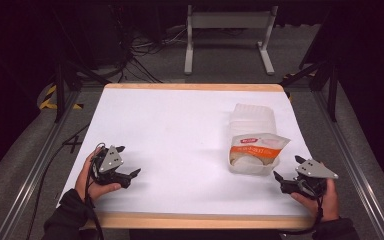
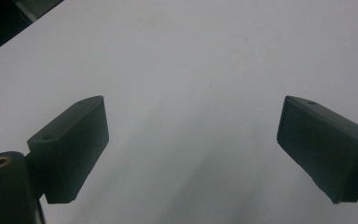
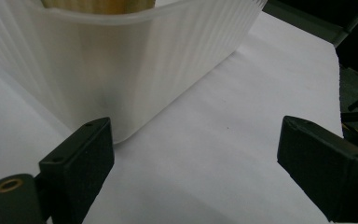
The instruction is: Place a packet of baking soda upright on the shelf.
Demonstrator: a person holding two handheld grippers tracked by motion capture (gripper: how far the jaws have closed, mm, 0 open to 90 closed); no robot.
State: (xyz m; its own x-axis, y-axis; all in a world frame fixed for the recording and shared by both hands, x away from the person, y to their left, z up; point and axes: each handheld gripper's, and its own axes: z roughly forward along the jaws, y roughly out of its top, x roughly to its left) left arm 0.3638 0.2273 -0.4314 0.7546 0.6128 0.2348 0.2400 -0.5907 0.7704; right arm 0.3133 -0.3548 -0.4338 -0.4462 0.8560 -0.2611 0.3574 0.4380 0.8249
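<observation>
White tabletop (image 1: 180, 130) framed in pale wood, dark floor and cables beyond: that is the setting. Both pairs of jaws stand wide apart with nothing between them. The right gripper (image 1: 287, 172), at about four o'clock on the table, points toward the ribbed translucent tub (image 1: 252, 137), whose near corner sits just beside its jaws; the left gripper (image 1: 127, 162) hovers at eight o'clock, well apart from the tub, over bare surface.

The tub (image 3: 121, 70) looks light, thin-walled and flexible, likely to buckle under a hard squeeze; its rim or a corner seems the firmest place to pinch. An orange-and-white pouch (image 1: 260, 145) lies in it, soft and crinkly, probably slippery, best taken by its top edge.

From the right gripper view the tub's ribbing and rounded corner are plain, while the high view reveals the pouch's label and both hands' spacing.
</observation>
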